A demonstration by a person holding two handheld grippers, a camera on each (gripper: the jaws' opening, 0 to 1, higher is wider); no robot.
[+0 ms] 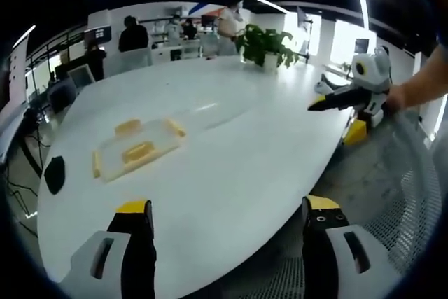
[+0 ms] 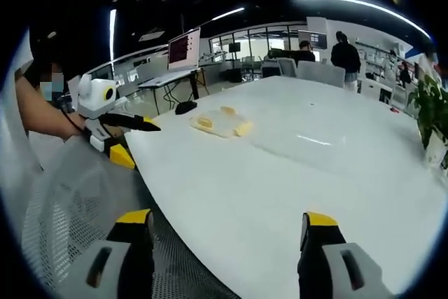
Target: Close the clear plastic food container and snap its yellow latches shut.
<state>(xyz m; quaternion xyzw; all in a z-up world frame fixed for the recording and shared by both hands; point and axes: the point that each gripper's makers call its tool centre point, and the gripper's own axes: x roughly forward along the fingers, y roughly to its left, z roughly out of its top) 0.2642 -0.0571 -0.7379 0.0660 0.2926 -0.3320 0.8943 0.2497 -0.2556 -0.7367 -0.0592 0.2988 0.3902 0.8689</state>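
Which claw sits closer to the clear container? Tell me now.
Left, as far as the views show. The left claw faces the clear container across a short stretch of white table. The right claw sees it farther off, and stands at the table's edge.

Your left gripper has black jaws capped with yellow tips, set on light grey housings, each with a dark oval slot. Your right gripper is built the same: black jaws, yellow tips, grey slotted housings. From the other side, each gripper shows a white rounded body, a yellow block below, and black jaws ending in yellow.
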